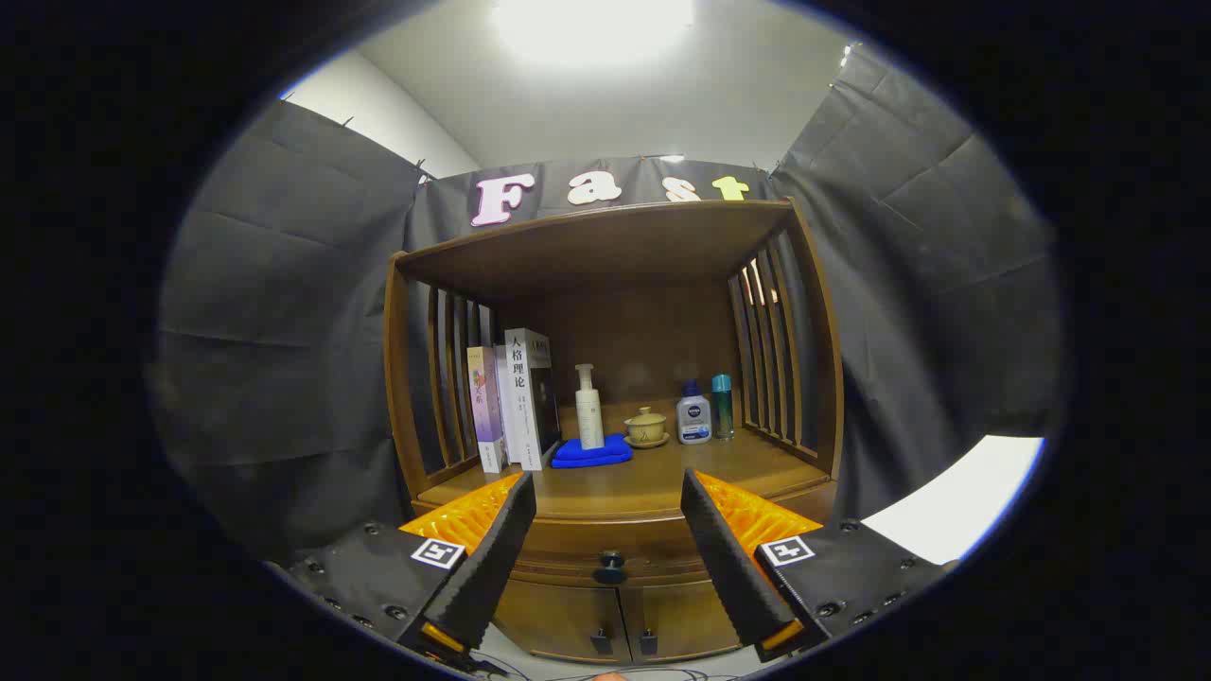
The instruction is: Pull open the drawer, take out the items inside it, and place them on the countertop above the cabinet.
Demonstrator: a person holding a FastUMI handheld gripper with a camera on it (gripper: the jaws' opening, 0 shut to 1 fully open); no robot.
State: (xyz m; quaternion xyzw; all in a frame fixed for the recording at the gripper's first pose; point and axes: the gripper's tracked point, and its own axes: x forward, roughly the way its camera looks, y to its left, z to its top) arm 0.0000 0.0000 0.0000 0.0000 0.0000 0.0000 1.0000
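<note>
Tongs [608, 492]: spread wide, holding nothing, their two fingers [492, 553] rising at 7 and 5 o'clock with open air between them.
Cabinet [615, 605]: brown wood, straight ahead at 12 o'clock of the tongs, with slatted sides and a roof board over an open niche.
Drawer [610, 549]: closed, just under the surface, seen in the gap between the fingers.
Knob [609, 567]: dark and round, on the drawer front, between the fingers and beyond them, not touched.
Lower doors [568, 619]: two, closed, below the drawer at 6 o'clock of the knob, each with a small dark handle.
Surface [653, 482]: the cabinet's brown top inside the niche, above the drawer, carrying the things listed below.
Books [516, 402]: standing upright at 10 o'clock of the knob, against the left slats.
Cloth [591, 452]: blue, folded, lying just beside the books on their 3 o'clock side.
Pump bottle [589, 407]: white, upright, at the back of the cloth; whether it stands on the cloth or behind it cannot be told.
Lidded cup [647, 427]: tan, on a saucer, at 3 o'clock of the pump bottle.
White bottle [693, 413]: squat, with a dark cap, at 3 o'clock of the cup.
Teal bottle [722, 405]: slim, just beside the white bottle, nearest the right slats.
</note>
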